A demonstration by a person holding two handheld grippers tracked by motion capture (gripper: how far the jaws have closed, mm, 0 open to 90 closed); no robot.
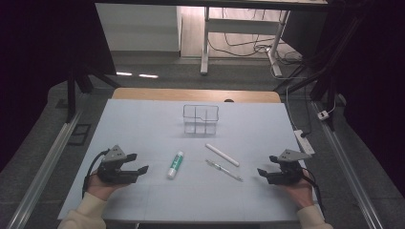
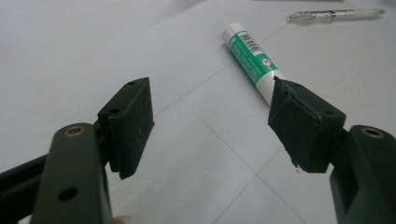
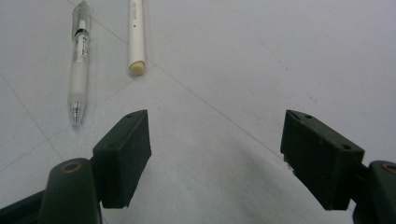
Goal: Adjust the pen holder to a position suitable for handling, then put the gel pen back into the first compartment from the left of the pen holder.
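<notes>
You're aiming the left gripper (image 1: 138, 163), jaws spread and holding nothing, at the glue stick (image 1: 175, 165). Right gripper (image 1: 265, 164) is idling, spread too; nothing's sitting in the wire basket (image 1: 201, 119) yet.

No legible text; perhaps a barcode on the green-and-white tube (image 2: 250, 53), pen (image 3: 78, 60) label blurred.

Glossy plastic tube (image 2: 250, 53); clear plastic pen (image 3: 78, 60); matt table (image 1: 143, 124).

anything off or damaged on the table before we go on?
Nothing stands out. The glue stick, clear pen and white stick lie flat and apart on the table; the wire basket stands upright. Both the left gripper and right gripper are open, holding nothing.
</notes>
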